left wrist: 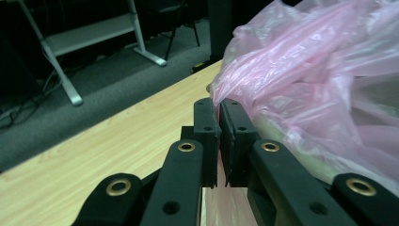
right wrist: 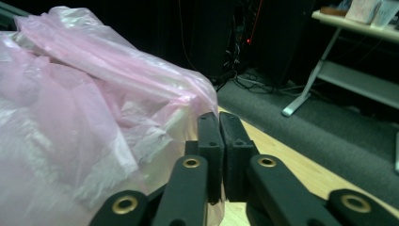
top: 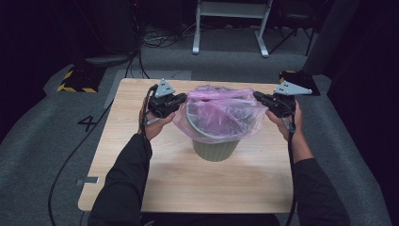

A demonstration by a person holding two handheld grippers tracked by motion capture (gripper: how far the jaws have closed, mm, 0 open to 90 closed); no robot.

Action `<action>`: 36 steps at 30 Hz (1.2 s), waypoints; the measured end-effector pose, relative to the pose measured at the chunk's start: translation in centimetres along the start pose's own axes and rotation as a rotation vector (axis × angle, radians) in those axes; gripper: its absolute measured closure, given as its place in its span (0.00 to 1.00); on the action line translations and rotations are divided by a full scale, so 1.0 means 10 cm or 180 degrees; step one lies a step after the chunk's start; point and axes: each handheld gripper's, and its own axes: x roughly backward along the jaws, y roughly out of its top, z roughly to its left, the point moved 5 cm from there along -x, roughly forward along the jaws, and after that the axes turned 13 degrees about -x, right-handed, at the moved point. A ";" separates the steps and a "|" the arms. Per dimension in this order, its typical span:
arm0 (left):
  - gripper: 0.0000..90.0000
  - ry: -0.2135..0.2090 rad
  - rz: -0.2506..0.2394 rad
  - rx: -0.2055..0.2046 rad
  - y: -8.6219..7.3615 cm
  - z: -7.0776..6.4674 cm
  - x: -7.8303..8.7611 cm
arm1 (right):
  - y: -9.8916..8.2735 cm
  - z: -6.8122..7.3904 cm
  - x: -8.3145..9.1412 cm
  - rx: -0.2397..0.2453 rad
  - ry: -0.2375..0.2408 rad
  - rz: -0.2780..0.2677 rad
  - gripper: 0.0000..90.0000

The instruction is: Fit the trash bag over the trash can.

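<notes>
Ribbed olive plastic bin (top: 214, 149) at table (top: 188, 188) centre, upper half hidden under thin pink plastic bag (top: 221, 113). Left gripper (top: 181, 104) at 9 o'clock, right gripper (top: 258, 97) at 3, both level, clamped on bag edge.

Pink plastic bag (top: 221, 110) drapes over upright green bin (top: 215, 149), mid-table

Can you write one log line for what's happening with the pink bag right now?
left gripper: shut on pink bag | right gripper: shut on pink bag | bag over green bin | table
</notes>
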 end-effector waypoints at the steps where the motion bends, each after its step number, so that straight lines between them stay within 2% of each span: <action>1: 0.95 -0.0011 0.0016 0.0035 -0.01 0.01 -0.03 | 0.00 -0.02 -0.03 -0.0038 -0.0018 0.0015 0.97; 4: 0.94 -0.0045 0.0103 0.0171 -0.08 0.04 -0.17 | -0.03 -0.06 -0.11 -0.0166 -0.0058 0.0080 0.98; 5: 0.94 -0.0064 0.0140 0.0181 -0.09 0.04 -0.20 | -0.05 -0.07 -0.14 -0.0235 -0.0063 0.0127 0.98; 9: 0.94 -0.0164 0.0267 0.0316 -0.19 0.03 -0.34 | -0.14 -0.09 -0.23 -0.0326 -0.0085 0.0298 1.00; 11: 0.95 -0.0202 0.0323 0.0326 -0.22 0.01 -0.40 | -0.17 -0.10 -0.27 -0.0375 -0.0052 0.0347 1.00; 17: 0.97 -0.0190 0.0383 0.0319 -0.25 -0.01 -0.50 | -0.23 -0.08 -0.35 -0.0367 -0.0038 0.0419 1.00; 20: 0.99 -0.0207 0.0449 0.0344 -0.29 -0.02 -0.55 | -0.28 -0.11 -0.40 -0.0381 -0.0070 0.0444 1.00; 25: 0.99 -0.0252 0.0552 0.0352 -0.33 -0.04 -0.64 | -0.32 -0.14 -0.45 -0.0449 -0.0042 0.0479 1.00; 29: 0.99 -0.0277 0.0641 0.0380 -0.33 -0.07 -0.70 | -0.35 -0.15 -0.50 -0.0475 -0.0097 0.0517 1.00; 31: 0.99 -0.0288 0.0680 0.0351 -0.34 -0.08 -0.72 | -0.37 -0.15 -0.53 -0.0497 -0.0090 0.0554 1.00; 33: 0.99 -0.0285 0.0770 0.0350 -0.37 -0.08 -0.75 | -0.40 -0.15 -0.56 -0.0496 -0.0106 0.0589 1.00; 36: 0.99 -0.0312 0.0802 0.0370 -0.42 -0.10 -0.77 | -0.44 -0.16 -0.58 -0.0541 -0.0122 0.0626 1.00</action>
